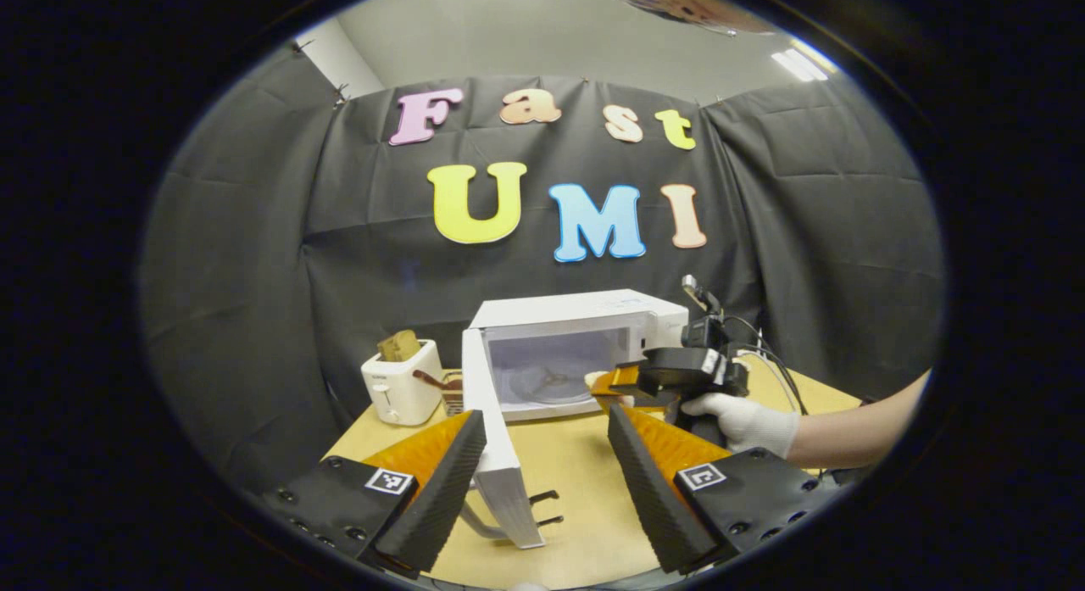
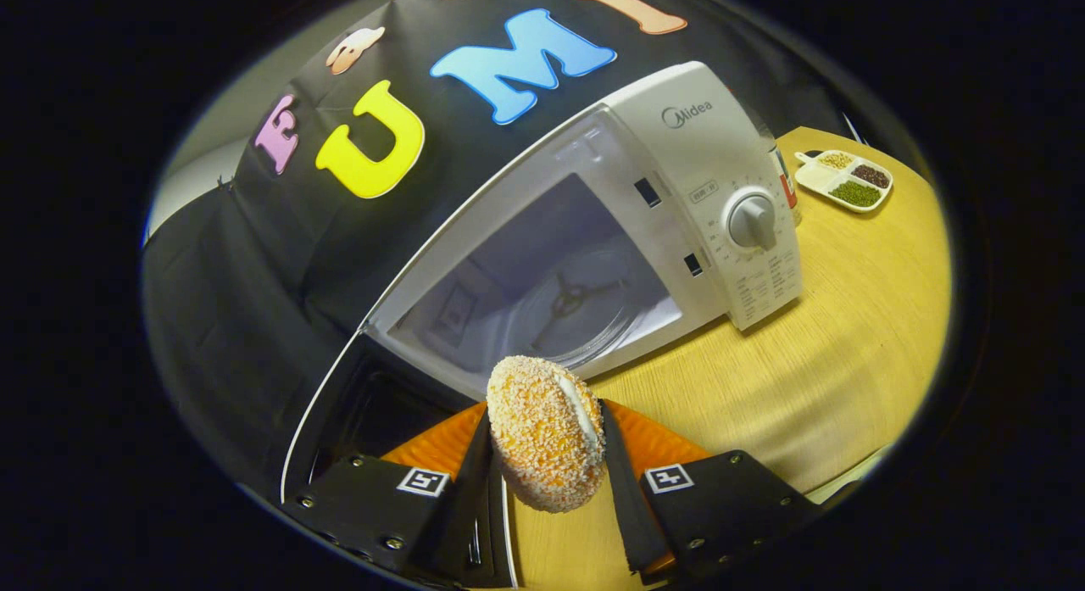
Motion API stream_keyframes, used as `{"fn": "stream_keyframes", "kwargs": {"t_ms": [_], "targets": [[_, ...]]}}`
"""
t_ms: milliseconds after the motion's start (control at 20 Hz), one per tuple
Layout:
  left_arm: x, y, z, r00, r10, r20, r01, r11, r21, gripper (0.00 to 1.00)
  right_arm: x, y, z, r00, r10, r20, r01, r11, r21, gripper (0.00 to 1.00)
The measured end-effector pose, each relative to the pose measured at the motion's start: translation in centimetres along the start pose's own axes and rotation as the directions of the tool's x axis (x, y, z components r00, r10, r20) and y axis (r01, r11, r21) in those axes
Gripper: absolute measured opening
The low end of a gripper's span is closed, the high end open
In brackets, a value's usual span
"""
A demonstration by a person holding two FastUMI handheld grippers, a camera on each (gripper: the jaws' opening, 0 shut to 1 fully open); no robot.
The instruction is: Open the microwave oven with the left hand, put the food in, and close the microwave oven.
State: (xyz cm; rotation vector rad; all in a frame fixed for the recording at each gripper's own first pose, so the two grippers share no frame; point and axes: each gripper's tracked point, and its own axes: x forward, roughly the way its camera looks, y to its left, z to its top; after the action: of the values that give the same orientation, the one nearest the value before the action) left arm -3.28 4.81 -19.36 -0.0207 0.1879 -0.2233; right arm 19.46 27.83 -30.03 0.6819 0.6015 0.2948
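Note:
The white microwave [image 1: 585, 315] stands at the back of the wooden table with its door [image 1: 500, 472] swung wide towards me. My left gripper [image 1: 544, 417] is open, and the door's edge and handle [image 1: 483, 523] stand between its fingers, close to the left one. In the left gripper view, a gloved hand [image 1: 742, 421] holds my right gripper [image 1: 614, 383] just in front of the oven's opening. My right gripper [image 2: 547, 417] is shut on a round sesame-crusted bun [image 2: 542, 447], a little short of the cavity [image 2: 509, 277] and its glass turntable [image 2: 581, 307].
A white toaster [image 1: 403, 383] with a bread slice stands left of the microwave. A divided dish of beans [image 2: 843, 180] lies on the table [image 2: 814, 362] to the right, with a can [image 2: 784, 188] behind the oven's control panel [image 2: 754, 226]. Black cloth closes the back.

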Motion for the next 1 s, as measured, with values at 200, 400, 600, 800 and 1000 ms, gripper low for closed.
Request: {"fn": "stream_keyframes", "kwargs": {"t_ms": [200, 400, 600, 800, 1000], "targets": [[0.5, 0.3, 0.3, 1.0, -0.014, 0.001, 0.014, 1.0, 0.017, 0.97, 4.7, 0.6, 1.1, 0.997, -0.05, 0.058, 0.047, 0.998, 0.045, 0.69], [0.8, 0.7, 0.4, 1.0, -0.022, 0.002, 0.022, 1.0, 0.009, 0.97, 8.3, 1.7, 2.0, 0.992, -0.081, 0.1, 0.077, 0.996, 0.048, 0.69], [0.8, 1.1, 0.3, 1.0, -0.02, 0.001, 0.02, 1.0, 0.002, 0.97, 11.3, 1.1, 3.1, 0.981, -0.138, 0.138, 0.137, 0.99, 0.019, 0.69], [0.8, 1.8, 0.0, 1.0, -0.009, -0.006, 0.009, 1.0, 0.009, 0.97, 13.0, -0.8, 3.9, 0.96, -0.22, 0.172, 0.227, 0.974, -0.021, 0.69], [1.2, 2.5, -0.5, 1.0, 0.004, -0.016, -0.004, 1.0, -0.001, 0.97, 13.2, -1.9, 4.0, 0.946, -0.269, 0.182, 0.279, 0.96, -0.031, 0.69]]}}
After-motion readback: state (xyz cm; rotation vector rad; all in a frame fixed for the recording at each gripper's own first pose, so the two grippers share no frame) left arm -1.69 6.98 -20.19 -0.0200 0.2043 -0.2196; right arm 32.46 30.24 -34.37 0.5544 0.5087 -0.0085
